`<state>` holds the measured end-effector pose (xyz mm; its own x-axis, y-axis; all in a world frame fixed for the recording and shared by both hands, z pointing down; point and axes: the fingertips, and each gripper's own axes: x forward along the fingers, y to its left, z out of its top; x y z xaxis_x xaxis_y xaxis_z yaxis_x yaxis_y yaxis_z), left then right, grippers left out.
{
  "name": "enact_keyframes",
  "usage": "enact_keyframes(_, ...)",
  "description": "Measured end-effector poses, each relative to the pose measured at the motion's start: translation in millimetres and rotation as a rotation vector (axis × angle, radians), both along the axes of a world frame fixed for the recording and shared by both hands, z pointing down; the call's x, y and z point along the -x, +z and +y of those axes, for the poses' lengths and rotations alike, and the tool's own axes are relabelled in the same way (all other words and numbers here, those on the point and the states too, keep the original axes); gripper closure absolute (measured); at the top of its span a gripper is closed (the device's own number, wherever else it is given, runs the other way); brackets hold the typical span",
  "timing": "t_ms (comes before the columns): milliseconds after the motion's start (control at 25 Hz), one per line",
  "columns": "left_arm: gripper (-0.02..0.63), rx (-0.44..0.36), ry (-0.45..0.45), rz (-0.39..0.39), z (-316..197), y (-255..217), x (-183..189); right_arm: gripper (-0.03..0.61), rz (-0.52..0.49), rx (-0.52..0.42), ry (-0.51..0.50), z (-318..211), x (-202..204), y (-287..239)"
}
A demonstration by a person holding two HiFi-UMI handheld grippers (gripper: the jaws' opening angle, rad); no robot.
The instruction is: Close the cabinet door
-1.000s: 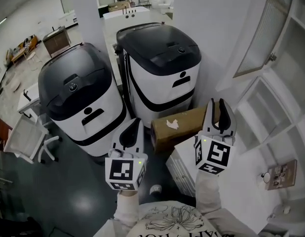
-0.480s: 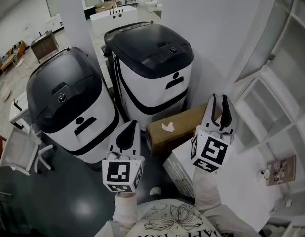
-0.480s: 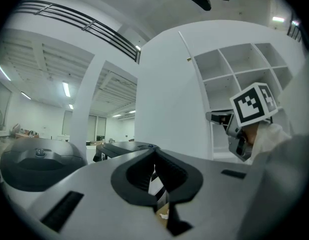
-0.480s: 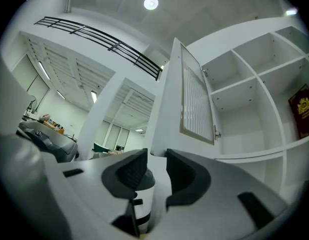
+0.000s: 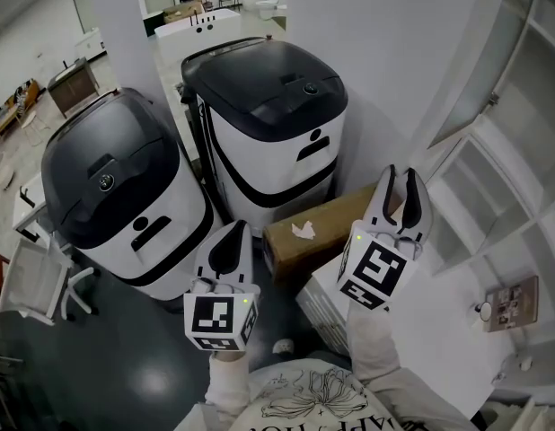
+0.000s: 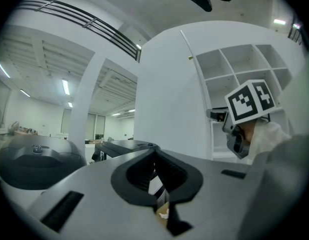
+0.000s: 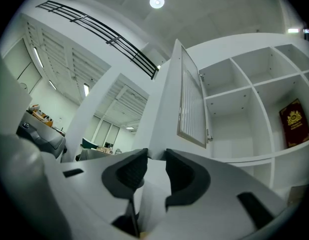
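Observation:
The cabinet door, white-framed with a slatted panel, stands swung open at the upper right of the head view, a small knob on its edge. In the right gripper view the door hangs open ahead, left of the white cubby shelves. My right gripper is open by a narrow gap, holds nothing, and points up below the door, apart from it. My left gripper is shut on nothing, lower and to the left.
Two big black-and-white machines stand against a white pillar. A cardboard box lies between them and the shelf unit. A red book sits in one cubby. A white chair is at the far left.
The head view has drifted a little, so the machines sit further left. The right gripper has edged slightly upward. Neither gripper has changed its jaws.

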<state>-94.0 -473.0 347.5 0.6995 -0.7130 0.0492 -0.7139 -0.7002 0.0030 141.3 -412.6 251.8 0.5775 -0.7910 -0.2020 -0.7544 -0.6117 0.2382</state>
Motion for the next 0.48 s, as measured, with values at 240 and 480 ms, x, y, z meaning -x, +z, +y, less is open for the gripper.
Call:
enact_keyframes(240,0.609,0.011,0.009,-0.002,3,5,-4,0.469,0.014,-0.018,0.016,6,-3,0)
enact_keyframes(480,0.609,0.017,0.036,-0.005,9,8,-10,0.469,0.012,-0.025,0.006,13,-1,0)
